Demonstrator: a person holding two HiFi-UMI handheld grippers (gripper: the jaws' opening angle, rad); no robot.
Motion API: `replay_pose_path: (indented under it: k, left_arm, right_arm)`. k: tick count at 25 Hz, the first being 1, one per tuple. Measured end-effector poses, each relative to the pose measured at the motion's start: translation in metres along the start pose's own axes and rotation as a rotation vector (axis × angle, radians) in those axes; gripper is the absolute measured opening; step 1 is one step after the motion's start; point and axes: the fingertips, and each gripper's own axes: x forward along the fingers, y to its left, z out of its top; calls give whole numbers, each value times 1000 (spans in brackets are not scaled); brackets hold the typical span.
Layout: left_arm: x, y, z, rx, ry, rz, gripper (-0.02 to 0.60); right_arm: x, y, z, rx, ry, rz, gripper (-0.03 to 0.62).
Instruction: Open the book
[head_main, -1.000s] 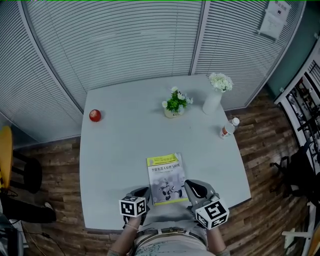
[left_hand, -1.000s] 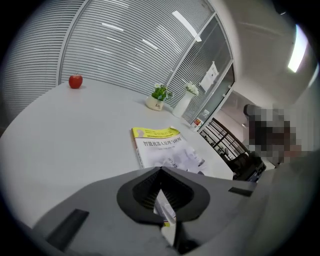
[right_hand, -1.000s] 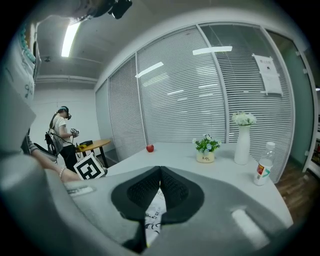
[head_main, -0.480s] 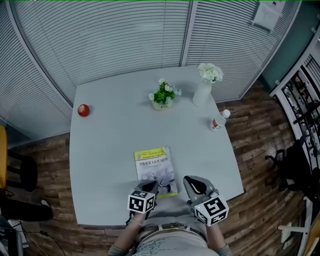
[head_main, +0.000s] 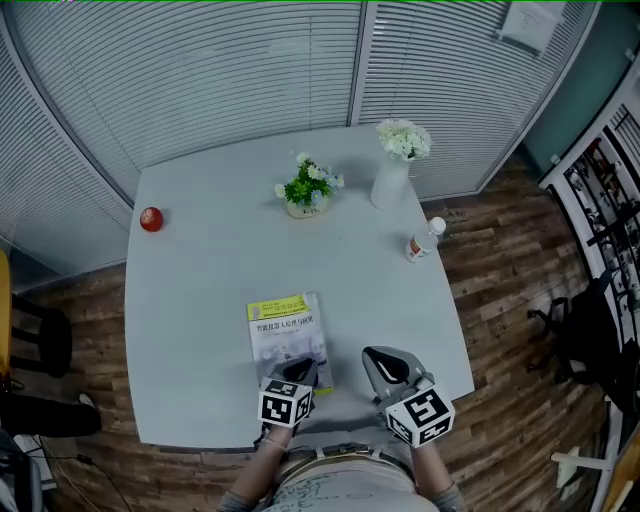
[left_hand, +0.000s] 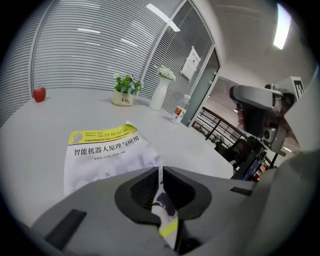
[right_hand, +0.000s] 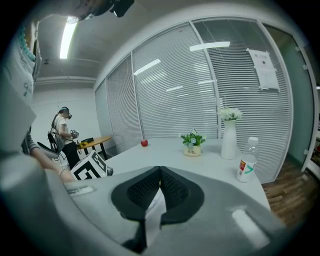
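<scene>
The left hand-held gripper (left_hand: 160, 172) is nipped narrow on the near right edge of the cover of the yellow-and-white paperback book (head_main: 283, 328). The book lies at the near edge of the pale grey desk (head_main: 200, 300), in front of the person. The cover looks barely raised, so the opening seems only begun: it is not yet lifted and swung over to the left. The right hand-held gripper (right_hand: 160, 170), jaws together with nothing seen held, hangs just right of the book. Farther back stand a red apple (head_main: 151, 219), a small potted plant (head_main: 306, 188), a white vase of white flowers (head_main: 390, 182) and a clear plastic bottle (head_main: 420, 240). Grey slatted blinds (head_main: 230, 70) line the far side, over a dark wood-plank floor (head_main: 500, 290).
</scene>
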Motion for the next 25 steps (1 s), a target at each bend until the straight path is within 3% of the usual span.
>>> replay_pose_path:
  k: [8,11,14,18,25]
  left_arm:
    - [25,-10,3,36,14,127,231]
    - [34,-9,1,95,31,191,317]
    - [43,-4,-2,152,60,249,346]
    - [47,0,-8,172,107,284,357]
    - [37,13,-9,132,79,309,357]
  right_arm:
    - [-10,-30,-10,6,9,27,0]
    - [-14,-40,-13,14,12,28,0]
    - [-20,-50,-16,14,13,27,0]
    - [-27,-62,-19,22,13,18,0]
    - [-30,-72,-20,22,12,24,0]
